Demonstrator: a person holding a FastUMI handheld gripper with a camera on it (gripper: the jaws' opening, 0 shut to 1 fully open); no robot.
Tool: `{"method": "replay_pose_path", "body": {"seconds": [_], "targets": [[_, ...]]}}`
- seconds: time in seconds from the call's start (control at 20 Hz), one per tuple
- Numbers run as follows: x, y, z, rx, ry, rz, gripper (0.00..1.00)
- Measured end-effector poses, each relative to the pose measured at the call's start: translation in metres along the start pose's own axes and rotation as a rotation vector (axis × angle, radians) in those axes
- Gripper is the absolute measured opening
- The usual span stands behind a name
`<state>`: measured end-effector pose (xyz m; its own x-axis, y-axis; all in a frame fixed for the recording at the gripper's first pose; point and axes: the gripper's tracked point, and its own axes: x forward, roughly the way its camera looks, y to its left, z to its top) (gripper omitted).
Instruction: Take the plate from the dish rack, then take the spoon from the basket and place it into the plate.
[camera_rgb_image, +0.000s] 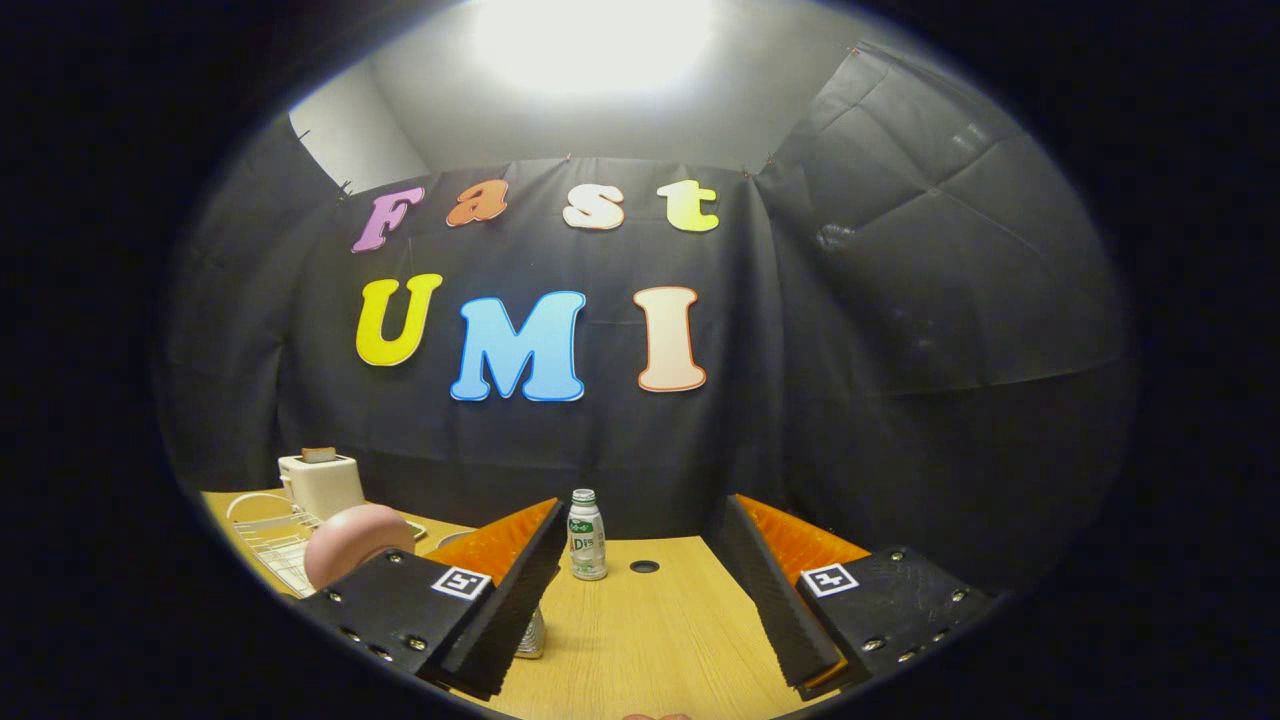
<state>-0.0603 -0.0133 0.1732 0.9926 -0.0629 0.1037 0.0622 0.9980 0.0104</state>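
Plate (356, 543) in rack (275, 545); tool (640, 590) open, bottle (587, 536) ahead.

We see the dish rack (272, 545) only in part, its near side hidden behind the pink plate (352, 540) and the gripper's (645, 610) wide-apart fingers. A small object (531, 635) on the counter (650, 640) sits half behind one finger (510, 600); we cannot tell what it is. The bottle's (587, 536) label is too small to make out.

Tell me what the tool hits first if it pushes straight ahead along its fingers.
Probably the small bottle standing on the table just beyond the open tool; depth is unclear.
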Motion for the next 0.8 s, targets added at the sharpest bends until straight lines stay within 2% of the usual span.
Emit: {"method": "replay_pose_path", "body": {"seconds": [0.2, 0.4, 0.6, 0.8], "targets": [[-0.039, 0.022, 0.031, 0.014, -0.013, 0.035, 0.97], [-0.068, 0.063, 0.034, 0.067, 0.044, 0.100, 0.97], [-0.069, 0.121, 0.021, 0.073, 0.125, 0.196, 0.97], [-0.048, 0.177, 0.003, 0.109, 0.253, 0.302, 0.97]]}}
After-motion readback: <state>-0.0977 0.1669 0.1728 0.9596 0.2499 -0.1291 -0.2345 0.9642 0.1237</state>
